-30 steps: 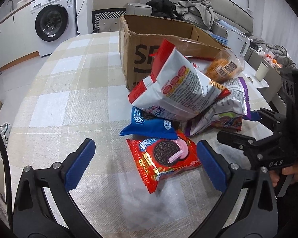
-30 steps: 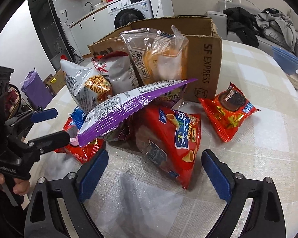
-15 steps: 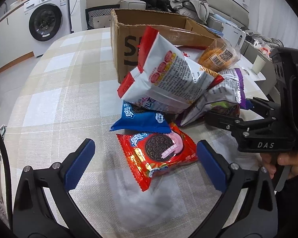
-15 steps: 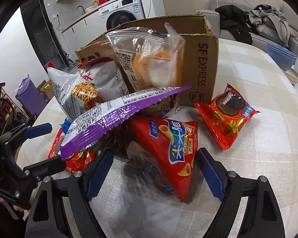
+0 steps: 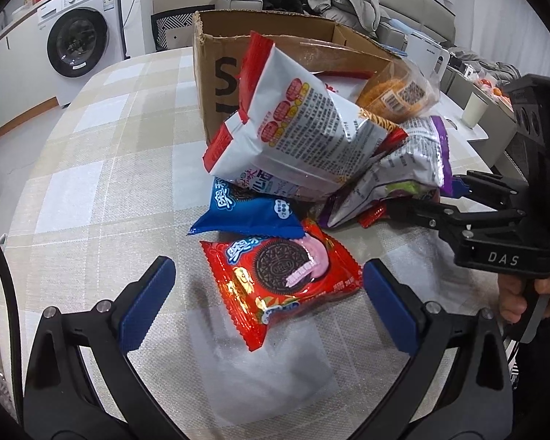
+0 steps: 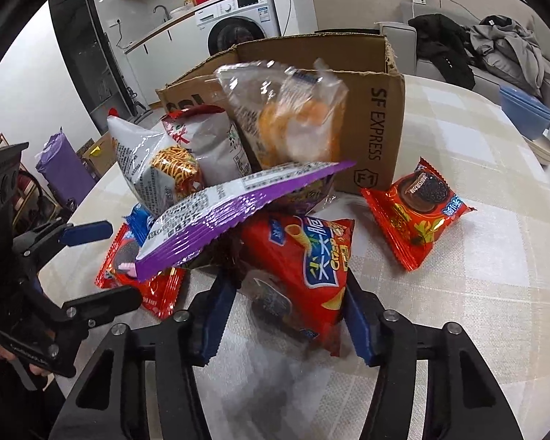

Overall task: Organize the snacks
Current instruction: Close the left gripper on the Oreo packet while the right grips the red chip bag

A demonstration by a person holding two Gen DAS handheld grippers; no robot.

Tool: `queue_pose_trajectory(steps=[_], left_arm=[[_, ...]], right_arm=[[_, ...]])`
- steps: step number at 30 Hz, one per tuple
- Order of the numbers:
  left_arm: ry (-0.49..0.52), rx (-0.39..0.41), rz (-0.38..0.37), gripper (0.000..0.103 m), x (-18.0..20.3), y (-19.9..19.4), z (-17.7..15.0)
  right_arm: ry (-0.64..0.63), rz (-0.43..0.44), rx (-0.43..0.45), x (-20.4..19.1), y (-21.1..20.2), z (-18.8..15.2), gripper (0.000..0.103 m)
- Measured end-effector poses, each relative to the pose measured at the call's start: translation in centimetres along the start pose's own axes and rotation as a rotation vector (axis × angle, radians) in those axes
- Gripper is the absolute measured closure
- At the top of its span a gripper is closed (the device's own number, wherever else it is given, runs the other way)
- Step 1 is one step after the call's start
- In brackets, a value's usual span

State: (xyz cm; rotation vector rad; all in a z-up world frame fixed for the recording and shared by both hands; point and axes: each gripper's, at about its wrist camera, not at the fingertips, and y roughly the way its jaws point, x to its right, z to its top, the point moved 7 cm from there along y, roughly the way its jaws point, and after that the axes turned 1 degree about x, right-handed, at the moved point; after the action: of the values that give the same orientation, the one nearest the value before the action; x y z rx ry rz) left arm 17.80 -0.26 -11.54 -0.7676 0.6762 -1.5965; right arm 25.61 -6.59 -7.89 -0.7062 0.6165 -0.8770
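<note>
While your right gripper (image 6: 283, 306) closes its jaws on the red crisp bag (image 6: 304, 267) at the near edge of the heap, your left gripper (image 5: 264, 302) waits with jaws spread wide around the red cookie pack (image 5: 280, 275) on the counter (image 5: 91, 190). You are at the pick-up; next, probably lift clear and carry to the cardboard box (image 6: 370, 110) behind. That bag looks puffy and glossy, part-tucked under the purple-edged bag (image 6: 231, 209).
</note>
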Motion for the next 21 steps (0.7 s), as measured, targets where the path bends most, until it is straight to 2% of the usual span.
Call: queue_pose_trajectory(steps=[8,10,12,13,18,21], left_arm=[[0.01,-0.001,-0.012,0.001,0.5,0.3,0.0],[0.009,-0.002,-0.017,0.001,0.7,0.4,-0.1],[0.003,-0.005,-0.019,0.001,0.8,0.6,-0.3],[-0.005,-0.007,-0.023,0.001,0.8,0.8,-0.3],[-0.074,-0.014,-0.086,0.002,0.4,1.5,-0.6],[-0.089,-0.003,-0.088,0.007,0.0,1.7,-0.6]], right_arm=[[-0.026,0.014,-0.011,0.5,-1.3,-0.6,0.049],[-0.008,0.038,-0.008,0.6,-1.2,-0.6,0.046],[0.006,0.049,-0.003,1.0,-0.9,-0.6,0.034],[0.013,0.052,-0.004,1.0,-0.7,-0.6,0.032],[0.033,0.065,-0.003,1.0,-0.3,-0.4,0.03],[0.037,0.06,-0.006,1.3,-0.2,-0.4,0.03]])
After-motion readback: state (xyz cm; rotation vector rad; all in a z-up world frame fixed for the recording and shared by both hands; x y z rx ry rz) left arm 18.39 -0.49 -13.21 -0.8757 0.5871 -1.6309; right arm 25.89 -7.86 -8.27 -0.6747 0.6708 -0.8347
